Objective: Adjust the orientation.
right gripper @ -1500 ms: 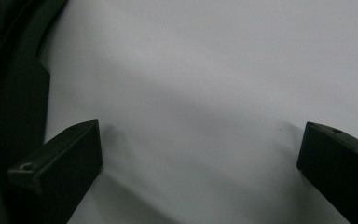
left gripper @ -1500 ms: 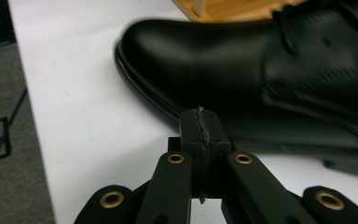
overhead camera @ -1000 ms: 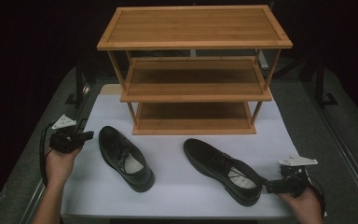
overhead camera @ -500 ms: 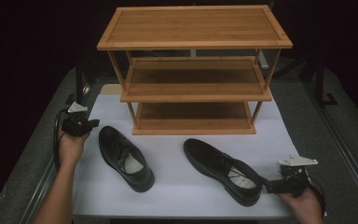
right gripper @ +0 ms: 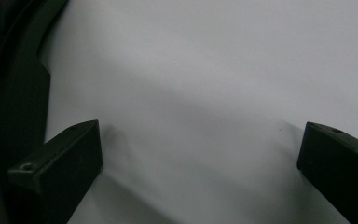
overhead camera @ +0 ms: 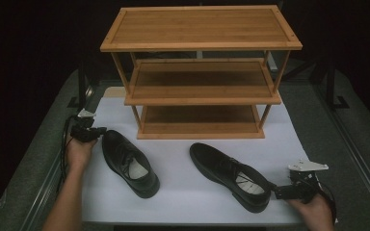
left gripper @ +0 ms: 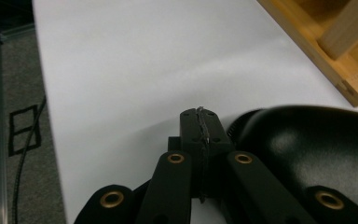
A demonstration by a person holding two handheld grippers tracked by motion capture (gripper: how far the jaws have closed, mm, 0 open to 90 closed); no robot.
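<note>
Two black leather shoes lie on the white mat [overhead camera: 183, 159] in front of a three-tier wooden rack [overhead camera: 200, 72]. The left shoe [overhead camera: 127, 161] points its toe to the far left. My left gripper [overhead camera: 99, 131] is shut and empty, its tip beside that toe. In the left gripper view the jaws of the left gripper [left gripper: 200, 126] are pressed together, with the glossy toe [left gripper: 307, 154] just to their right. The right shoe [overhead camera: 229, 175] has its heel at the near right. My right gripper [overhead camera: 272, 190] stands open at that heel. The right gripper view has my right gripper [right gripper: 200, 140] spread wide over bare mat, the heel [right gripper: 9, 93] at its left.
The rack's lowest shelf [overhead camera: 200, 118] stands open just behind the shoes. The rack's corner post [left gripper: 349, 32] rises at the upper right of the left gripper view. Grey table surface [overhead camera: 43, 159] and a metal rail [overhead camera: 356, 144] flank the mat. A cable [left gripper: 25, 154] trails off the mat's left edge.
My left gripper moved forward along the mat's left side and then right, up to the left shoe's toe. The right gripper and both shoes stayed put.
</note>
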